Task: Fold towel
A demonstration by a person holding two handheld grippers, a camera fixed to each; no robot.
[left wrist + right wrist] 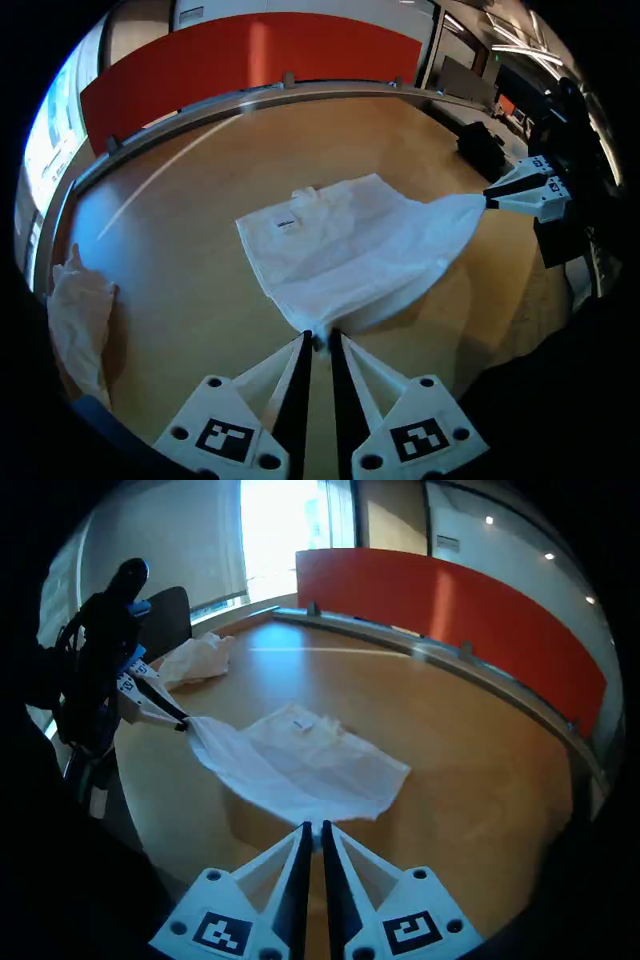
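A white towel [352,240] lies partly spread on the wooden table [184,240], with a small label on its far part. My left gripper [320,342] is shut on the towel's near corner, which is lifted off the table. In the same view my right gripper [490,200] pinches another corner at the right and pulls it taut. In the right gripper view the towel [296,768] runs from my right gripper [314,828], shut on its near edge, to the left gripper [182,722] at the left, held by a person's hand.
A crumpled white cloth [76,320] lies near the table's edge, also seen as the cloth [196,660] beside a dark chair [164,620]. A red partition [240,64] stands behind the table's raised rim [240,104]. A black object [480,148] sits at the far right.
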